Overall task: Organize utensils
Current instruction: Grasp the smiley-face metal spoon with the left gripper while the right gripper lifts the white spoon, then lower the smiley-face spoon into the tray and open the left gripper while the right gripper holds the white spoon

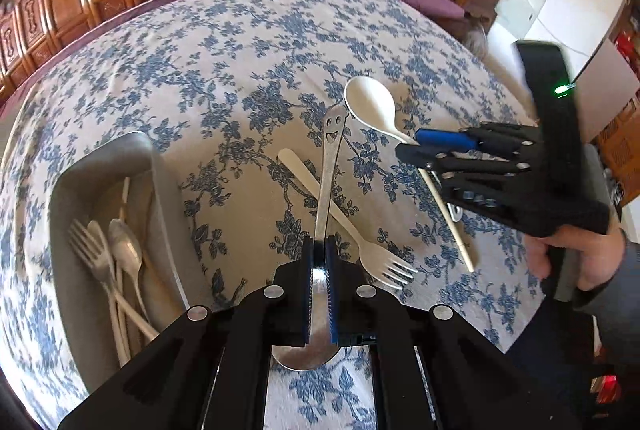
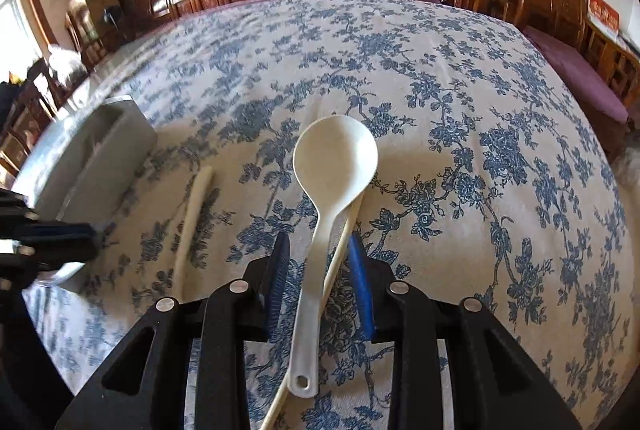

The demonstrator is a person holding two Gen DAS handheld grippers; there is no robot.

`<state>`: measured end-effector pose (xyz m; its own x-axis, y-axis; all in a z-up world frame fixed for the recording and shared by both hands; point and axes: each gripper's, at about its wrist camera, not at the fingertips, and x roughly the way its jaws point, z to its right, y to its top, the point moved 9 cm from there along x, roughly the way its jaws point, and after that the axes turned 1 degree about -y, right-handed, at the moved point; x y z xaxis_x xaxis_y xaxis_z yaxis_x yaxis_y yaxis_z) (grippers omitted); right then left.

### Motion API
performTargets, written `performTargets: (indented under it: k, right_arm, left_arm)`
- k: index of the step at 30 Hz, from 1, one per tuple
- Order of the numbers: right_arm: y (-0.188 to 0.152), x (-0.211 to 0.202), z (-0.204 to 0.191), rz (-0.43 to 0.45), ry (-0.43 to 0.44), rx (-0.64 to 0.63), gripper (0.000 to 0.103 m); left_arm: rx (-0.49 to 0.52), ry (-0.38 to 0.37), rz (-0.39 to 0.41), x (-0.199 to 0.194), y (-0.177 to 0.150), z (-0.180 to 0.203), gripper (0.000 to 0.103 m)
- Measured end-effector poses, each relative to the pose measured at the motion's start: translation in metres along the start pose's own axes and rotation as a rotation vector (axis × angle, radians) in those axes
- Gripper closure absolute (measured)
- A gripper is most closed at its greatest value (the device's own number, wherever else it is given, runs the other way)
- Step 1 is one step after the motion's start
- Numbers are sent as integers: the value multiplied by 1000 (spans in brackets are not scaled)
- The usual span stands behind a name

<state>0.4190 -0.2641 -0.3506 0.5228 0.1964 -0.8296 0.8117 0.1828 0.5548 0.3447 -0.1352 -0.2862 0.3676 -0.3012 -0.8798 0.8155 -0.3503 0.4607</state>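
Note:
My left gripper (image 1: 319,250) is shut on a metal spoon (image 1: 330,158) with a smiley-face handle, held near its bowl above a white plastic fork (image 1: 340,218). A grey tray (image 1: 100,170) at the left holds metal forks, spoons and white chopsticks. My right gripper (image 2: 320,258) is open, its fingers straddling the handle of a white plastic spoon (image 2: 334,166) that lies over a white chopstick (image 2: 340,242) on the tablecloth. The right gripper also shows in the left wrist view (image 1: 416,146).
The round table (image 2: 460,90) has a blue floral cloth. The grey tray (image 2: 92,150) sits at the left in the right wrist view, with the fork's handle (image 2: 192,214) beside it. Carved wooden chairs ring the far edge.

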Motion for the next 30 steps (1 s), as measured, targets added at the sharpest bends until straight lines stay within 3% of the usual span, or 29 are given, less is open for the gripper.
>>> performTargets:
  k: [2, 4, 7, 20, 30]
  right_arm:
    - [-1, 2, -2, -10, -16, -23, 73]
    - [-2, 3, -1, -16, -38, -38, 86]
    - [-4, 0, -1, -23, -47, -48, 92]
    - [2, -49, 1, 48, -26, 6, 92]
    - [4, -96, -24, 102, -41, -19, 92]
  left_arm:
    - [-14, -1, 10, -6, -2, -2, 98]
    - [-30, -4, 22, -13, -4, -2, 98]
    - [-58, -10, 41, -24, -6, -6, 98]
    - [-106, 18, 127, -75, -7, -34, 98]
    - [-122, 34, 165, -99, -14, -60, 98]
